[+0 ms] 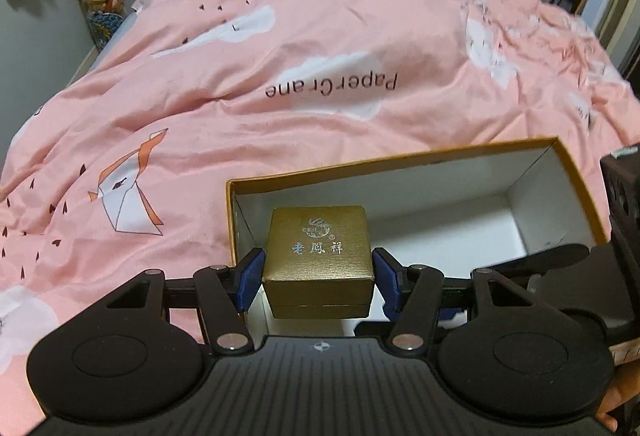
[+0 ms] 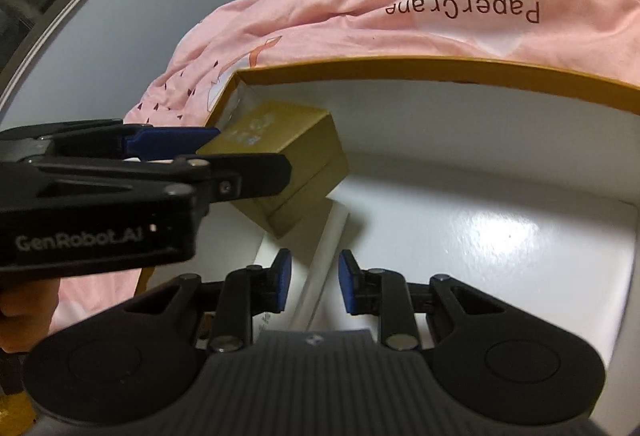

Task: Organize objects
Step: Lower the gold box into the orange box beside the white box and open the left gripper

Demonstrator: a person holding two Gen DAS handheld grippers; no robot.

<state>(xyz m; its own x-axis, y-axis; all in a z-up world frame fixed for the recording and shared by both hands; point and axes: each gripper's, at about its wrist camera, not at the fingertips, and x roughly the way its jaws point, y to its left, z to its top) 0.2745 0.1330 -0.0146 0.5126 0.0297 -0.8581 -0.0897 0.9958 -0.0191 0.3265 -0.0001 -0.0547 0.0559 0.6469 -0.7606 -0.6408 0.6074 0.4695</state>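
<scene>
left gripper (image 1: 318, 276) jaws clamping the small gold box (image 1: 318, 260) over the open carton's (image 1: 400, 160) left corner for packing on the bed (image 1: 280, 56); right gripper (image 2: 312, 282) jaws gaping, holding nothing, straddling a white box (image 2: 320, 276).

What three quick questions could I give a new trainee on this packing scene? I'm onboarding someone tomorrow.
1. True or false: the left tongs are shut on the small gold box.
2. The right tongs straddle: A) a white box B) a plush toy C) a cup.
3. Fill in: the large open box rests on a ____ quilt.

Key: 1 true; 2 A; 3 pink.
</scene>
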